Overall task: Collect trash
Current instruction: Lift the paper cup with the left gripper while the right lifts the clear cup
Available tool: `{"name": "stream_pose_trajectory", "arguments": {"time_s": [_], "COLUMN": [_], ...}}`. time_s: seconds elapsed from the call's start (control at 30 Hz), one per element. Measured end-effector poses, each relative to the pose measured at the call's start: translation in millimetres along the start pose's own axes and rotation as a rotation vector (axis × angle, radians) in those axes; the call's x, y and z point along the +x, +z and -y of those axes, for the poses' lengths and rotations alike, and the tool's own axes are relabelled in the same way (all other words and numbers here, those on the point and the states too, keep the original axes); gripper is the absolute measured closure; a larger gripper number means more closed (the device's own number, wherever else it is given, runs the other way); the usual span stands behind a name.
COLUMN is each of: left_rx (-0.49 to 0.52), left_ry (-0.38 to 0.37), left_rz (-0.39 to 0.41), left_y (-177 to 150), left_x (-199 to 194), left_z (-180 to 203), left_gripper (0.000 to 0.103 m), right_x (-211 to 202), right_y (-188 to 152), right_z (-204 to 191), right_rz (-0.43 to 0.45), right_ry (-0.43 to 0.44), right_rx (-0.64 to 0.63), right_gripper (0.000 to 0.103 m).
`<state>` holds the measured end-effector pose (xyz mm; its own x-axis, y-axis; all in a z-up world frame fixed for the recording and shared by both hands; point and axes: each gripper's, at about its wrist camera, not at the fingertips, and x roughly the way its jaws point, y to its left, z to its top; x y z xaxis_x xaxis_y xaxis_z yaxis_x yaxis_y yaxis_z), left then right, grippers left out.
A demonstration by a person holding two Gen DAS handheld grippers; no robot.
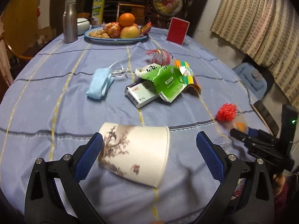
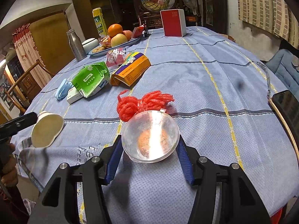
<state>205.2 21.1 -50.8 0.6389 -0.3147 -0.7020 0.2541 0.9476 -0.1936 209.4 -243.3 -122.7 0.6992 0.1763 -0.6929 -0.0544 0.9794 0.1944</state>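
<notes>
A white paper cup (image 1: pixel 134 151) with an ink-branch print lies on its side on the blue tablecloth (image 1: pixel 56 102). It sits between the fingers of my left gripper (image 1: pixel 149 136), which is open: the left pad is at the cup's base and the right pad stands clear of its rim. My right gripper (image 2: pixel 149 138) has both pads against a clear round plastic container (image 2: pixel 149 136) with something orange inside. A red foam net (image 2: pixel 143 102) lies just beyond it. Further in lie a blue face mask (image 1: pixel 100 85), a green carton (image 1: pixel 166 80), a small white box (image 1: pixel 140 95) and an orange box (image 1: pixel 188 74).
At the far side stand a fruit plate (image 1: pixel 115 39), a metal bottle (image 1: pixel 70 22) and a red box (image 1: pixel 177 30). A crumpled red-and-clear wrapper (image 1: pixel 159 56) lies mid-table. A dark phone (image 2: pixel 286 108) rests at the right table edge. A person's hand (image 2: pixel 7 168) holds the left gripper.
</notes>
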Motion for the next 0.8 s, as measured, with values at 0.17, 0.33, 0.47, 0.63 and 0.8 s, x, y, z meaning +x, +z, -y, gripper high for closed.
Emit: {"name": "stream_pose_trajectory", "arguments": {"time_s": [0.17, 0.33, 0.47, 0.63, 0.8], "left_rx": [-0.050, -0.015, -0.041, -0.037, 0.010], "left_ry": [0.031, 0.030, 0.045, 0.046, 0.028], "left_rz": [0.007, -0.057, -0.081, -0.039, -0.013], "left_y": [-12.5, -20.5, -17.5, -13.2, -13.8], "left_x": [-8.9, 11.4, 25.7, 26.3, 24.8], "left_z": [-11.4, -8.8, -16.3, -18.2, -3.4], "left_gripper": [0.007, 0.007, 0.007, 0.010, 0.016], "right_x": [-2.5, -5.7, -7.6, -8.9, -15.7], "right_y": [-3.0, -5.7, -5.1, -5.0, -5.2], "right_z": [0.7, 1.5, 4.3, 5.5, 4.4], "right_rz": [0.006, 0.012, 0.015, 0.027, 0.050], "right_ry": [0.009, 0.014, 0.016, 0.034, 0.019], "right_rx": [-0.005, -0.005, 0.004, 0.005, -0.001], "right_gripper": [0.041, 0.039, 0.039, 0.051, 0.051]}}
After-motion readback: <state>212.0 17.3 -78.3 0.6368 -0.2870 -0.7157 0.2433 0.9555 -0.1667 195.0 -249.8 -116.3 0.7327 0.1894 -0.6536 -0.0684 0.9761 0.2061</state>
